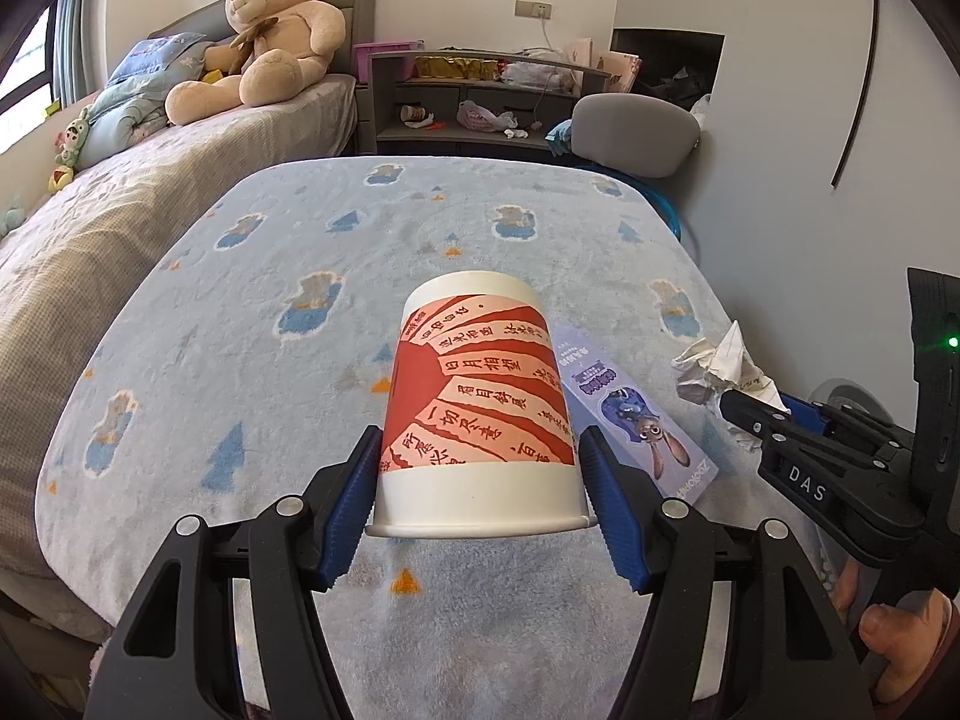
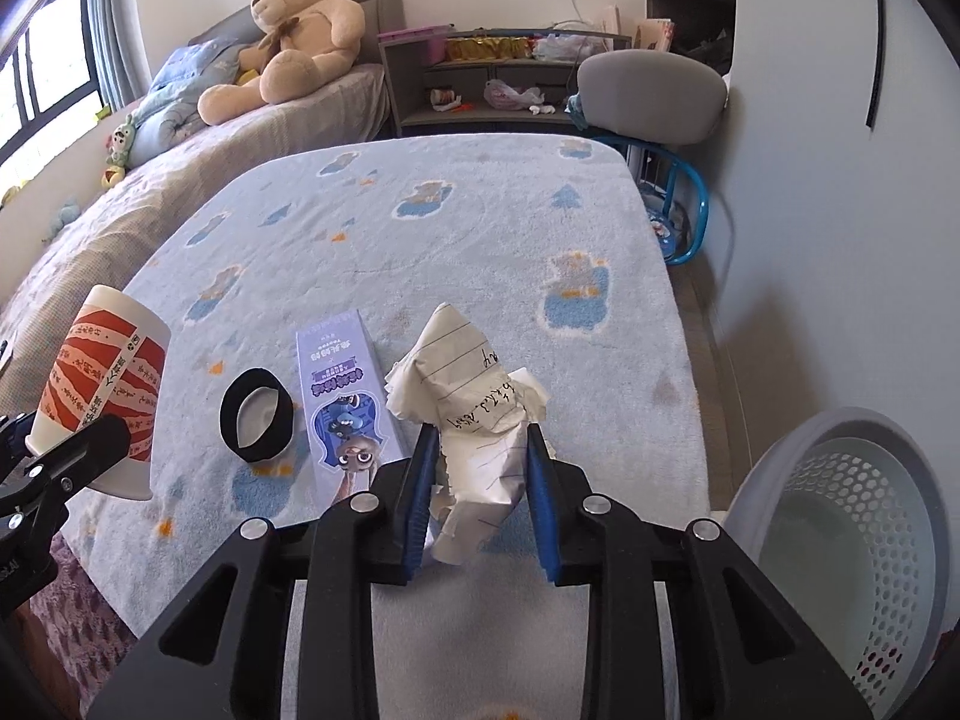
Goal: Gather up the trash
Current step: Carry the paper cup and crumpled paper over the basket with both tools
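While both tongs are loaded, the entry runs as follows. Left gripper: blue pads pinching a paper cup near its rim, at lower centre of the left wrist view; the cup is carried mouth toward the camera, base tipped away, clear of the blanket. It appears held sideways simply because it was taken by its wall. Right gripper: pads pressed onto a crumpled sheet of lined paper, lower centre of the right wrist view; the wad bulges above and below the pads, so the hold looks firm.

Remaining on the blanket: a purple carton, lying flat just left of the wad; a black ring-shaped item, left of the carton, identity uncertain. Both likely await collection.

Receptacle: a white perforated basket, lower right of the right wrist view, beside the blanket's edge, apparently placed within reach for drop-off.

Background, upper left: teddy bear on a bed.
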The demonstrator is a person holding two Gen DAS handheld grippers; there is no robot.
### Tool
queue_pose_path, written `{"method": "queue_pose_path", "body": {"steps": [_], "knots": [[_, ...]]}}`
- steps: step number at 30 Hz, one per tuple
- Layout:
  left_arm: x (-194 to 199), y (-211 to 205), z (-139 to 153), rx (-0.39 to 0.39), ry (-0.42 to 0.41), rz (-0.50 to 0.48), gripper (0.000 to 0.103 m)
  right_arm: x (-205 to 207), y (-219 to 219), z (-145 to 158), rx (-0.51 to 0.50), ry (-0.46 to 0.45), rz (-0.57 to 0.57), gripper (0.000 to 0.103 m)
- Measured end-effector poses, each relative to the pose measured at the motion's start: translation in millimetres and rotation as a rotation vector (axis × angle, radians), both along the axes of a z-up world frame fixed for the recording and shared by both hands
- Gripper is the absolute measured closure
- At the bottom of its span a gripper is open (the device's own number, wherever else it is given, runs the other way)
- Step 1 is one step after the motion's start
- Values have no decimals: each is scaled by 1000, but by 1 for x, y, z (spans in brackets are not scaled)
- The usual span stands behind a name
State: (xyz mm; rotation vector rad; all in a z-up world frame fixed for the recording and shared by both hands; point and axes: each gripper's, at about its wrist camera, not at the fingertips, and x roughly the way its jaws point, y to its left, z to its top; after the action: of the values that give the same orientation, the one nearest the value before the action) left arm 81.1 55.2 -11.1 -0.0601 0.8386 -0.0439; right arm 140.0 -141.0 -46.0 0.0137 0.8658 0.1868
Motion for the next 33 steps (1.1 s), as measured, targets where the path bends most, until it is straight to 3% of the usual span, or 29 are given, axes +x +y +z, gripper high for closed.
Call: {"method": "queue_pose_path", "body": {"steps": [13,33], "knots": [[-19,-42,4,6,4,-78,39,-49,-36,19,9,-43,-70,75],[-41,-112,11,19,9,-182,39,-96,-119,19,61,-51,-190,75]]}}
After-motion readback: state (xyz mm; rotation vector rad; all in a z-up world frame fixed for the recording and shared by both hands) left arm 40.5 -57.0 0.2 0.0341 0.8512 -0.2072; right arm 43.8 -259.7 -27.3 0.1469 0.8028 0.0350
